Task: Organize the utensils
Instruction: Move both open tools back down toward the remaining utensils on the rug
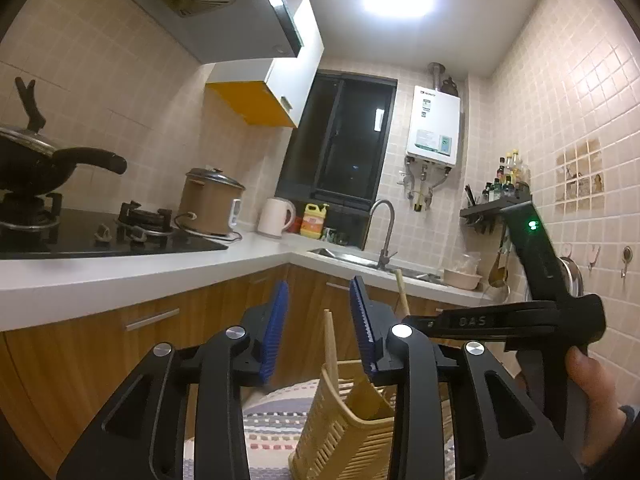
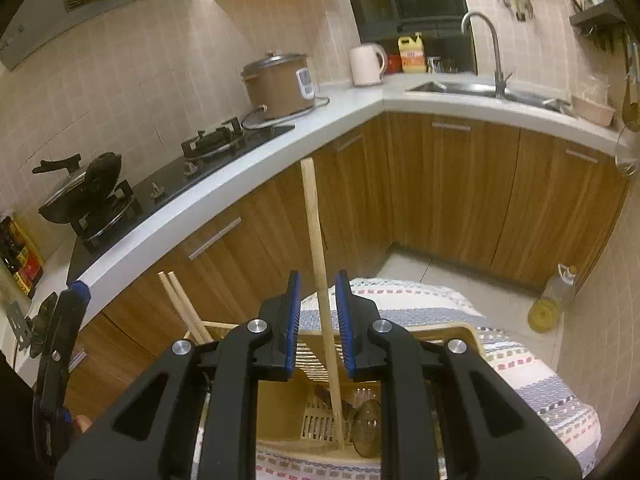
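A yellow slotted utensil basket stands on a striped cloth, holding a long wooden stick that leans upright, a pair of chopsticks in the left compartment and what looks like a metal ladle low inside. The right gripper straddles the stick with its blue pads slightly apart, not pressing it. The left gripper hovers above the basket, jaws parted and empty. A hand grips the right tool's handle. Behind are wooden cabinets, a white counter with stove, rice cooker, kettle and a sink
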Demonstrator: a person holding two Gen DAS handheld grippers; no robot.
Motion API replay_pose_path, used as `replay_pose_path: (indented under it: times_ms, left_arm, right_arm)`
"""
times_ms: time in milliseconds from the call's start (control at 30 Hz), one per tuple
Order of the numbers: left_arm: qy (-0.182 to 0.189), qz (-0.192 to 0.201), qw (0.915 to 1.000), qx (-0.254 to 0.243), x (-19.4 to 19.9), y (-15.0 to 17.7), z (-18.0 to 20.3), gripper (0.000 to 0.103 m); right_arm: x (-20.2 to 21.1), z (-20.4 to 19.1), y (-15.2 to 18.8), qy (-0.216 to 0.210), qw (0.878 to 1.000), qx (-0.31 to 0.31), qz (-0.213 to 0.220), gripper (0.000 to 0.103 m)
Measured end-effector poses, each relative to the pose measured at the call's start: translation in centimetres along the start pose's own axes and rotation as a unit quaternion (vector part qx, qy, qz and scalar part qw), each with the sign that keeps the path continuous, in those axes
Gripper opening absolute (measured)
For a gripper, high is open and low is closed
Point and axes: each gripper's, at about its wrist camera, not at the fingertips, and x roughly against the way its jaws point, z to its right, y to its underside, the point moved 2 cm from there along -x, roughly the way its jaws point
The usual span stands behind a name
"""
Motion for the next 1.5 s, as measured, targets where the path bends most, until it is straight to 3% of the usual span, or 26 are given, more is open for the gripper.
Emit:
replay_pose_path:
  times_ms: [167,233,300,467,667,800,867,900,933,967,1000,1300,1500]
  left_arm:
    - [0.0,-0.008,1.0,-0.001,-0.5,0.4,-0.3,0.033]
    - [-0.001,-0.011,0.9999,0.001,-0.6,0.5,-0.5,0.033]
    - [-0.002,-0.012,0.9999,0.003,-0.6,0.6,-0.6,0.033]
    - [0.0,-0.015,0.9998,0.013,-0.6,0.5,-0.8,0.033]
    - [0.002,-0.022,0.9997,0.011,-0.7,0.8,-0.8,0.033]
    - [0.001,-0.021,0.9997,0.01,-0.4,0.7,-0.9,0.033]
    - [0.002,-0.021,0.9997,0.011,-0.2,0.5,-0.8,0.033]
    - [0.002,-0.022,0.9997,0.011,0.0,0.4,-0.8,0.033]
    - [0.002,-0.023,0.9997,0.011,0.1,0.3,-0.8,0.033]
    - [0.002,-0.024,0.9997,0.011,0.3,0.3,-0.7,0.033]
    - [0.002,-0.025,0.9996,0.01,0.5,0.3,-0.6,0.033]
    - [-0.001,-0.06,0.9981,0.011,3.9,0.9,-1.1,0.035]
    - [0.015,-0.147,0.9877,0.053,5.5,3.3,-1.7,0.035]
  right_arm:
    - [-1.8,-0.2,-0.2,0.003,1.0,-0.003,-0.024,0.015]
    - [-1.8,-0.1,-0.1,0.011,1.0,0.002,-0.021,0.006]
    - [-1.7,-0.2,-0.2,0.01,1.0,0.006,-0.012,0.004]
    - [1.6,-0.7,-0.3,-0.005,0.998,0.005,0.059,0.004]
    - [3.8,-1.7,1.1,0.012,0.989,0.03,0.147,0.004]
    - [4.7,-2.4,2.8,0.023,0.983,0.056,0.174,0.007]
    - [5.1,-2.6,3.5,0.025,0.983,0.068,0.167,0.013]
    - [5.3,-2.6,3.7,0.025,0.984,0.066,0.165,0.023]
    - [5.6,-2.4,4.1,0.019,0.985,0.058,0.159,0.043]
    - [6.0,-2.2,4.3,0.015,0.986,0.051,0.156,0.053]
    - [6.4,-2.1,4.4,0.014,0.986,0.045,0.157,0.055]
    - [11.0,-0.9,8.7,0.011,0.992,0.02,0.128,0.055]
    - [11.0,0.5,14.2,0.022,0.999,-0.005,0.033,0.055]
